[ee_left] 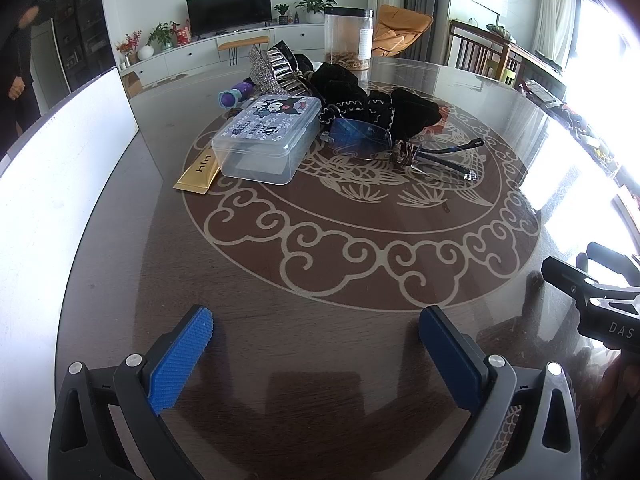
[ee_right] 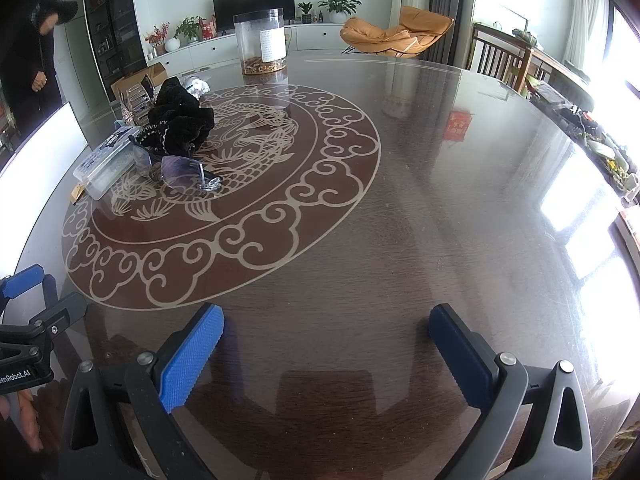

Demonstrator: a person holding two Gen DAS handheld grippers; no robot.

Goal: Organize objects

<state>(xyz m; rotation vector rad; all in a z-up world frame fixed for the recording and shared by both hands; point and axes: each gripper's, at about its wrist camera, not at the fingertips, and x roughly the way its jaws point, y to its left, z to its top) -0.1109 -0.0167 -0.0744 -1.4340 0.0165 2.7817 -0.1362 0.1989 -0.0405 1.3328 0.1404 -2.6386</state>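
Jaws of both the left gripper [ee_left: 316, 326] and right gripper [ee_right: 326, 326] gape empty above the bench [ee_right: 440, 200], poised to start; the clutter, glasses [ee_left: 362, 138] and clear plastic box [ee_left: 268, 140], waits at twelve o'clock.

A dark television [ee_left: 229, 9] stands at twelve o'clock on a white cabinet [ee_left: 192, 53]; orange chair [ee_right: 394, 34] at one; bright windows [ee_right: 624, 52] at three.

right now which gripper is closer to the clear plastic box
Left. The left gripper faces the clear plastic box nearly straight ahead; from the right gripper the box sits far off to the left.
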